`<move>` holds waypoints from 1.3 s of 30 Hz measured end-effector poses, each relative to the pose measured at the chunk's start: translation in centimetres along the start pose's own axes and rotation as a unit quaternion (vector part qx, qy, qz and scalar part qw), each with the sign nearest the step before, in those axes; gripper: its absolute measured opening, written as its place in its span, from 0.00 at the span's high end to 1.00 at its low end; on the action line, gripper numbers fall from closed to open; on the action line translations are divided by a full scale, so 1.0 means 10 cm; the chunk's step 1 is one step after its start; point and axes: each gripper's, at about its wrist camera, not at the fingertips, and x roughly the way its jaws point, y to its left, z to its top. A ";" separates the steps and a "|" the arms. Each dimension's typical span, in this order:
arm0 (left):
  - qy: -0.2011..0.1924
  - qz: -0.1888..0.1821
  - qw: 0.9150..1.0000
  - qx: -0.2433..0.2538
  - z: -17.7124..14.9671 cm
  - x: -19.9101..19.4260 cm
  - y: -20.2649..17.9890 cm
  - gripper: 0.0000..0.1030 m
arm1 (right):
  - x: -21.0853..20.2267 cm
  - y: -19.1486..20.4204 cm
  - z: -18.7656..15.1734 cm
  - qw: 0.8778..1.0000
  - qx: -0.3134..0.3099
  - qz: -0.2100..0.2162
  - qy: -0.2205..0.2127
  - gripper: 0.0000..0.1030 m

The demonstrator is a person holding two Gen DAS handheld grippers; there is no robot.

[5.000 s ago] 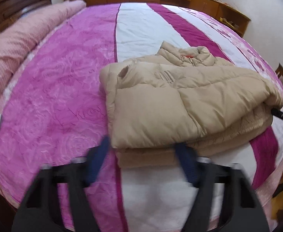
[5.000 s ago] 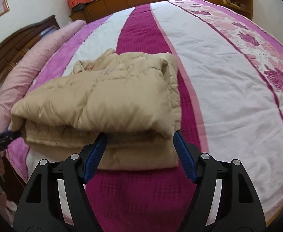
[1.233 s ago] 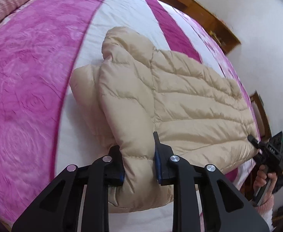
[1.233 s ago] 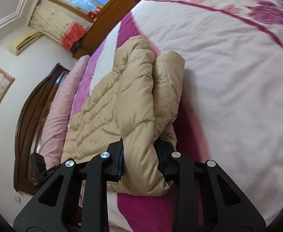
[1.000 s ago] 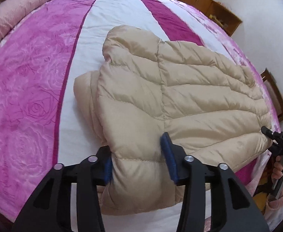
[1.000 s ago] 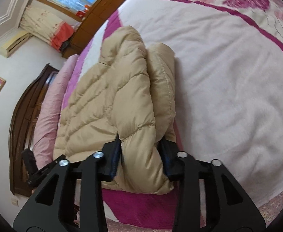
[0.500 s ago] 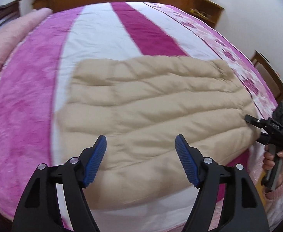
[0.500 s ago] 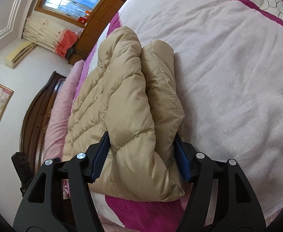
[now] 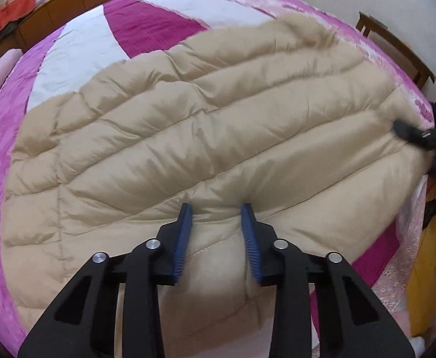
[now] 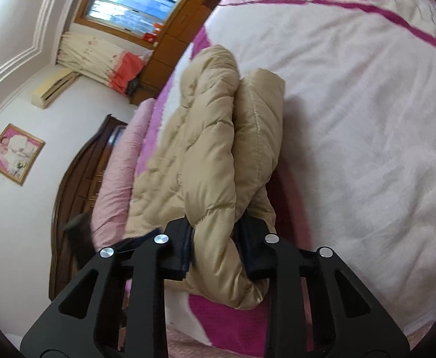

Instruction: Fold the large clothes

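On the bed: a beige quilted down jacket (image 9: 188, 137) lies spread over the pink, magenta and white striped bedspread (image 9: 77, 59), covering most of the near half of it.
Jacket surface: puffy stitched channels run across it from left to right; the near hem hangs toward the bed's edge.
Left gripper (image 9: 216, 223): black with blue ribbed pads (image 9: 182, 238), part-way apart, pressed against a raised ridge of the jacket's near edge; the pads flank the fabric, and a firm pinch cannot be told.
Right gripper (image 10: 215, 247): closed around a thick bunched fold of the same jacket (image 10: 212, 155) at its corner, with cloth bulging out above and below the fingers.
Right end of jacket: two padded layers stand side by side, stacked on edge in the right wrist view.
Room beyond: a dark wooden headboard (image 10: 77, 173), a long pink pillow (image 10: 119, 161), a framed pink picture (image 10: 13, 152) on the white wall, and a window (image 10: 140, 0) above wooden cabinets (image 10: 176, 44).
Far right in left view: the other gripper's black tip (image 9: 409, 132) meets the jacket's edge.
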 end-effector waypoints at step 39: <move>-0.036 -0.004 0.985 -0.171 -0.61 -0.52 1.77 0.78 | 1.25 2.60 -0.65 0.950 -0.286 -0.054 0.110 0.79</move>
